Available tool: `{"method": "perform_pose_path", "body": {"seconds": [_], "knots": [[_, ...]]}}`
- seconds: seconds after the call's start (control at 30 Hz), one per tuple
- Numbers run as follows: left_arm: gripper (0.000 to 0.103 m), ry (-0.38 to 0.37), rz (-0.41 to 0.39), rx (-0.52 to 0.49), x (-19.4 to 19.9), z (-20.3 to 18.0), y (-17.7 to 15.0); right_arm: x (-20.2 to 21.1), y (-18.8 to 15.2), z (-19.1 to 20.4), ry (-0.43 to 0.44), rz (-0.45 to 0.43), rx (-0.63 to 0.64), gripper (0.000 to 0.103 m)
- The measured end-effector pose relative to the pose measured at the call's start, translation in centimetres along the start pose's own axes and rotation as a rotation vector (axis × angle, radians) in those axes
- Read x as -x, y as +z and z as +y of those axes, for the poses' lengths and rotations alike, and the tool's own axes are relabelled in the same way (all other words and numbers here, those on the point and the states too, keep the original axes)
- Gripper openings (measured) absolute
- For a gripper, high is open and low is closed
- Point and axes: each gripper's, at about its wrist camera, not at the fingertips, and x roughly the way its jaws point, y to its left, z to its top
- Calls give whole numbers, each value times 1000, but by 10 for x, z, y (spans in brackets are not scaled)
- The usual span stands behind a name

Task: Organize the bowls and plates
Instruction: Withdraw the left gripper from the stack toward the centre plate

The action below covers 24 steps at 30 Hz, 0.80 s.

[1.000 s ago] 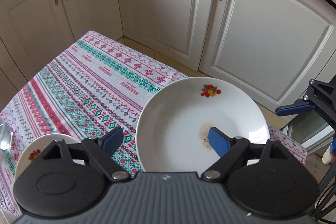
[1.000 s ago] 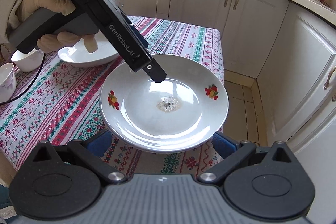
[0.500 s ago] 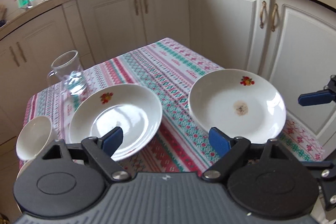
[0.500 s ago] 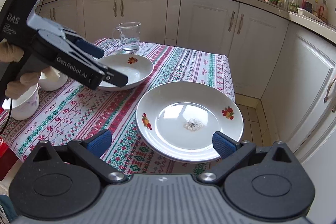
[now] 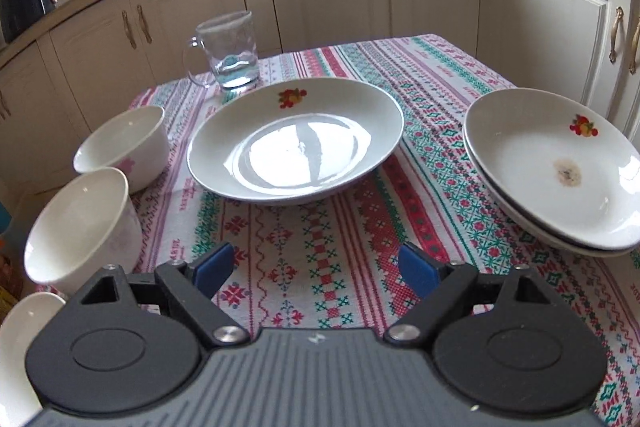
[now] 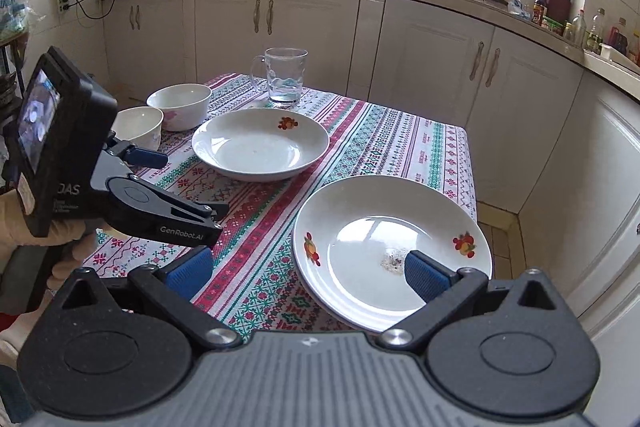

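A clean white plate (image 5: 296, 147) (image 6: 260, 145) with a fruit print lies mid-table. At the table's right edge a stained plate (image 5: 552, 167) (image 6: 392, 251) rests on another like it. Two white bowls (image 5: 124, 143) (image 6: 180, 103) stand side by side at the left, the nearer bowl (image 5: 80, 227) (image 6: 138, 127) close to my left gripper. My left gripper (image 5: 316, 269) (image 6: 184, 187) hangs open over the cloth in front of the clean plate, nothing between its fingers. My right gripper (image 6: 308, 275) is open and empty above the table's near edge, beside the stained plate.
A glass mug (image 5: 232, 51) (image 6: 286, 75) with a little water stands behind the clean plate. A white rounded piece of crockery (image 5: 20, 355) shows at the lower left. The patterned tablecloth (image 5: 328, 267) covers a small table hemmed in by kitchen cabinets (image 6: 432, 67).
My left gripper has swung away from the stained plate, leftward and lower, and now faces the clean plate and the bowls. My right gripper has drawn back a little from the stained plate.
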Motion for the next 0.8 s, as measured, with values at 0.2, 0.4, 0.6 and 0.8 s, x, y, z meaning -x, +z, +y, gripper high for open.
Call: {"method": "perform_pose_path", "body": {"seconds": [0.2,0.4,0.6,0.8], "knots": [[103,-26,0,47,-17,5,-2,-14,14,-13,24,33,27,103],[103,-66,21,129,-32,19,3,-40,33,-25,88,57,58,103],[103,-60,-21,133,-37,21,6,-68,57,-30,207,65,122,103],[103,-59,-27,134,-46,25,14,-103,82,-31,295,104,224,103]]}}
